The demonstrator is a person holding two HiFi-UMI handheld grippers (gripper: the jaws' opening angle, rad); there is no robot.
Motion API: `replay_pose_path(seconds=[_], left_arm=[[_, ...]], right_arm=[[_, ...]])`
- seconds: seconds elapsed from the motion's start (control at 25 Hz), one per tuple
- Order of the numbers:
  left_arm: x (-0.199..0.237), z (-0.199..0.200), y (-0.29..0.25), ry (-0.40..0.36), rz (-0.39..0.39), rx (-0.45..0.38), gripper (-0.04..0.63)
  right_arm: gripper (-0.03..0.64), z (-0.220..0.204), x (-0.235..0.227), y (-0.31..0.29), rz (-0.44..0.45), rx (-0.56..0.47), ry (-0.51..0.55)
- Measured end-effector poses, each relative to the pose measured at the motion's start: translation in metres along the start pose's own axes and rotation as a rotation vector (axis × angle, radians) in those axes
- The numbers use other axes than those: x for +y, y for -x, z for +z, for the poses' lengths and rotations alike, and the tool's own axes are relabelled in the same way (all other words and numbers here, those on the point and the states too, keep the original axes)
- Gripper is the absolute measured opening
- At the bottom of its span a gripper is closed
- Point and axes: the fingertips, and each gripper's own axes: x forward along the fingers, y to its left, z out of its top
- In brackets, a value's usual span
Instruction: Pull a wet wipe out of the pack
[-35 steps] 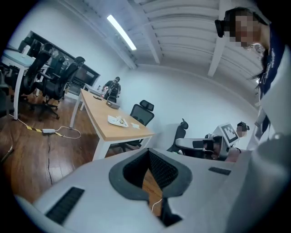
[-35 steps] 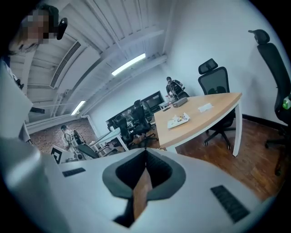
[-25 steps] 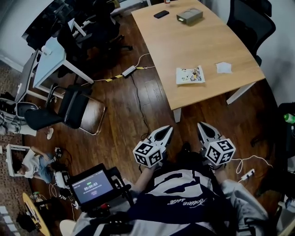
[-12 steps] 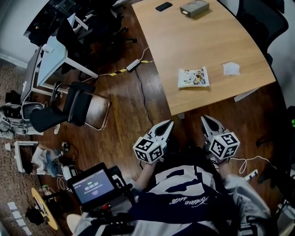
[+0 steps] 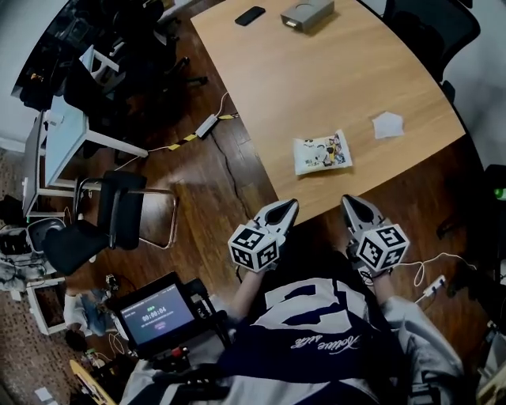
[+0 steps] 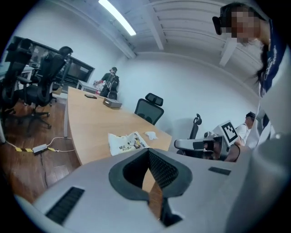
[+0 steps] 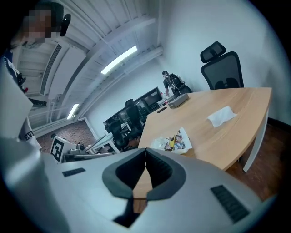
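The left gripper [image 5: 288, 205] and right gripper [image 5: 349, 200], jaws together and empty, hang short of the pack [image 5: 322, 153] on the table [image 5: 332, 71]; unheld, this light pack may slide or lift under the pull.

The table [image 5: 340, 79] is light honey-coloured wood, and the floor [image 5: 213, 198] to its left is dark brown boards. Near the table's near edge, the wipe pack [image 5: 322, 152] is white with a multicoloured cartoon print. The tissue [image 5: 387, 124] to its right is plain white. The left gripper [image 5: 289, 206] and right gripper [image 5: 349, 201] are pale grey, patterned with black-and-white squares. At the far end lie a black phone [image 5: 250, 15] and a grey box [image 5: 307, 13].
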Motion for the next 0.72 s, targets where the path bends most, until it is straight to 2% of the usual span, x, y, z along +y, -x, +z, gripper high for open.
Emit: replay_pose_path(seconds=[0.28, 0.44, 0.68, 0.72], left_arm=[[0.031, 0.014, -0.051, -0.057, -0.145, 0.117, 0.003], [0.053, 0.015, -0.085, -0.093, -0.204, 0.201, 0.003], [0.074, -0.01, -0.117, -0.183, -0.215, 0.388, 0.003], [0.077, -0.014, -0.12, -0.19, -0.215, 0.414, 0.003]], right_arm=[[-0.005, 0.017, -0.014, -0.034, -0.095, -0.004, 0.012], [-0.005, 0.025, -0.019, -0.06, -0.121, 0.033, 0.097], [-0.004, 0.027, -0.032, -0.085, -0.193, 0.098, 0.2], [0.019, 0.027, -0.034, -0.089, -0.202, 0.112, 0.219]])
